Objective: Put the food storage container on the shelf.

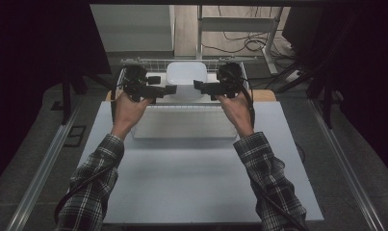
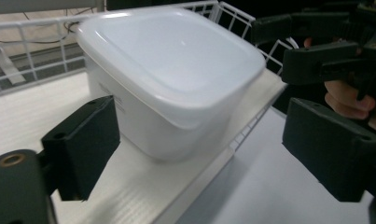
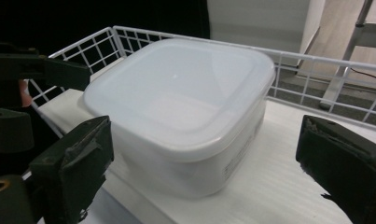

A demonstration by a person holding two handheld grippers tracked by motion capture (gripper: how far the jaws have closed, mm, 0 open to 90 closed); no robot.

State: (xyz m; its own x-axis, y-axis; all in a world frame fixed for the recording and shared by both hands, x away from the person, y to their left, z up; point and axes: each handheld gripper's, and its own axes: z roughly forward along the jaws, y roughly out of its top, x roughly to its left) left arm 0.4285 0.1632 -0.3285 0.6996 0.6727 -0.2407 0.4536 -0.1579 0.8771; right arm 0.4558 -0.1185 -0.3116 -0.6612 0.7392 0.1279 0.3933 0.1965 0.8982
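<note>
Left gripper point(image 1: 163, 89): fingers point(image 2: 83, 142) spread wide, nothing between the pads; aimed inward at the container from its left.

Right gripper point(image 1: 200, 87): fingers point(image 3: 73, 163) likewise wide apart and empty; aimed inward from the container's right, facing the other gripper.

Item: white, square, rounded-corner plastic container with its translucent white lid point(image 1: 186, 77) fitted on. Upright, standing between the two grippers, just beyond their tips. In both gripper views it sits ahead of the open fingers, none of them touching its walls or lid.

Support: white ridged board point(image 3: 279, 186) under the container, inside a white wire basket point(image 1: 148, 62) at the far edge of the pale grey tabletop point(image 1: 191, 183). The container stands near the board's front edge.

Step, as judged: grip off, container set down in the basket, or an approach just before a two-sided lift; the pictures do not decide which.

Next move calls for: either backing both grippers straight out, clear of the wire rim, or closing evenly on opposite walls below the lid lip.
</note>
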